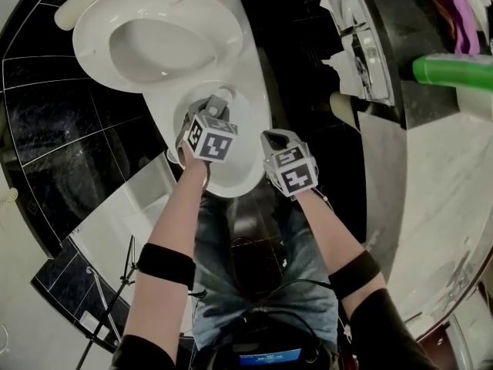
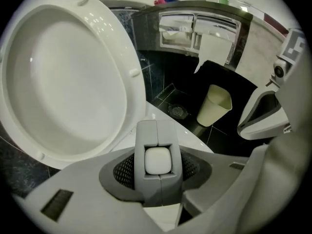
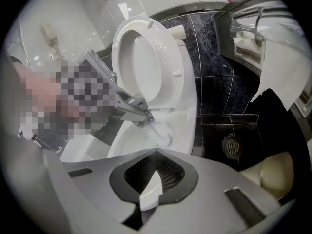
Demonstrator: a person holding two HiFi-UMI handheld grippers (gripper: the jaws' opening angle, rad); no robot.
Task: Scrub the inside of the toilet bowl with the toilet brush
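The left claw is clenched on the grey handle of the toilet brush. Its pale brush head reaches down inside the toilet bowl, below the raised seat. The right claw hangs just beside the bowl's front edge, tips pinched together on nothing.

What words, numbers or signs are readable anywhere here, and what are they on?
No readable text anywhere.
Left marker cube and right marker cube: black-and-white square patterns only, no letters.
Blue label at the person's waist: too small and blurred to read.
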